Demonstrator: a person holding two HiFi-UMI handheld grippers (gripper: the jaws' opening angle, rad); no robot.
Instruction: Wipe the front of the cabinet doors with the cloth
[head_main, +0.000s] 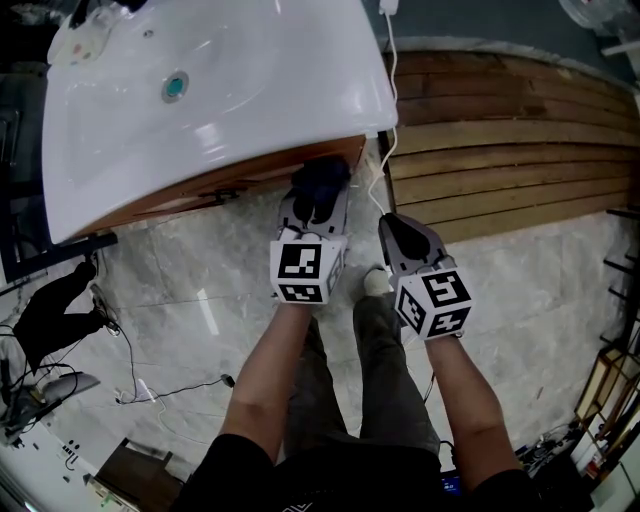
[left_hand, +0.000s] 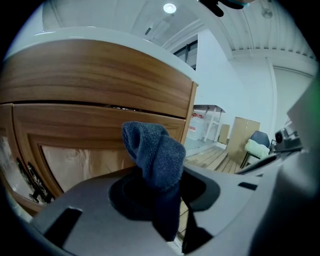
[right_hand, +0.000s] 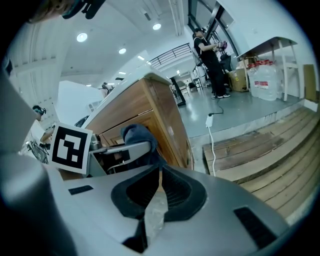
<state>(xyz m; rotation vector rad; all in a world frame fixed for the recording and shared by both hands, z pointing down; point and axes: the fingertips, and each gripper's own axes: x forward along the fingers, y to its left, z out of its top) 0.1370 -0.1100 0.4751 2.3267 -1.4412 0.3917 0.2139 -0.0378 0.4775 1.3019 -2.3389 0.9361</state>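
Observation:
A dark blue cloth (left_hand: 155, 155) sticks up from my left gripper (left_hand: 161, 187), which is shut on it. The cloth is close to the wooden cabinet door (left_hand: 90, 130), near its right edge; I cannot tell whether it touches. In the head view the cloth (head_main: 320, 180) and left gripper (head_main: 318, 200) sit just under the basin's rim, against the cabinet front (head_main: 240, 185). My right gripper (head_main: 398, 232) hangs to the right, away from the cabinet, with its jaws shut and nothing gripped. The right gripper view shows that gripper (right_hand: 159, 175), the cloth (right_hand: 137, 135) and the cabinet corner (right_hand: 162, 115).
A white sink basin (head_main: 220, 90) overhangs the cabinet. A white cable (head_main: 385, 120) hangs at the cabinet's right corner. Wooden planks (head_main: 510, 130) lie to the right, and black cables (head_main: 130, 370) trail on the marble floor at left. A person (right_hand: 207, 50) stands far off.

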